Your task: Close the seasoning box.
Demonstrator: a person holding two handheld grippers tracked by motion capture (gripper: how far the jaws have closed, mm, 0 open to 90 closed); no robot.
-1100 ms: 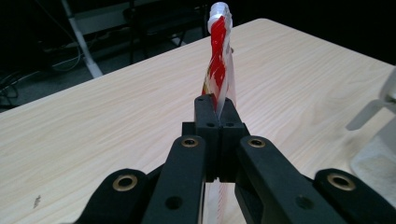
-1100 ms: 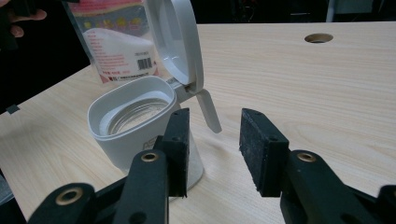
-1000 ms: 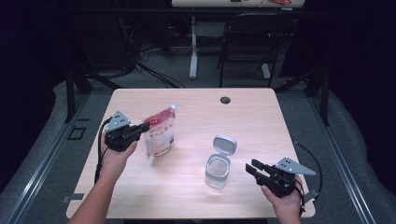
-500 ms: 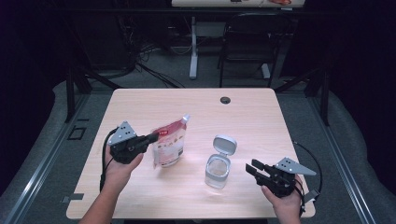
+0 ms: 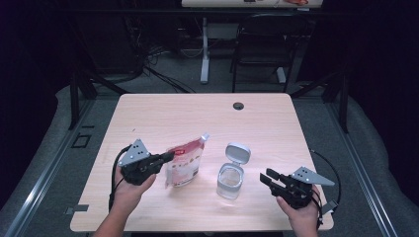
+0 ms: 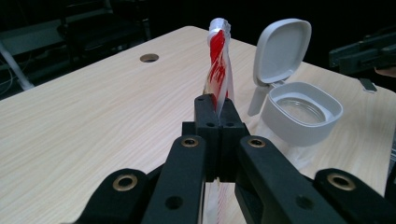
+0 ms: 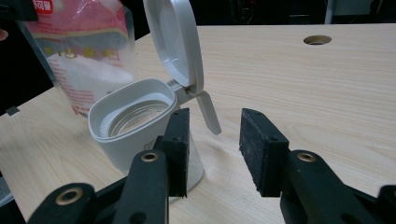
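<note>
A red-and-white pouch point(image 5: 185, 162) with white powder inside hangs just above the table, its torn top corner leaning toward the jar. My left gripper point(image 5: 168, 157) is shut on the pouch's left edge; in the left gripper view the jaws point(image 6: 215, 106) pinch the pouch point(image 6: 218, 60) edge-on. To its right stands a clear jar point(image 5: 230, 178) with a grey collar and its flip lid point(image 5: 237, 152) raised. My right gripper point(image 5: 269, 178) rests open on the table right of the jar, jaws point(image 7: 215, 140) apart and empty, the jar point(image 7: 135, 123) just beyond its left fingertip.
The wooden table point(image 5: 163, 118) has a cable hole point(image 5: 238, 105) near its far edge. Beyond it stand a white desk leg point(image 5: 204, 54) and a dark chair point(image 5: 259, 49) on the grey floor. Cables trail from both grippers over the front edge.
My left gripper has carried the pouch to the right and nearer the front edge, close beside the jar, tilting its top toward the jar. The right gripper has stayed still.
</note>
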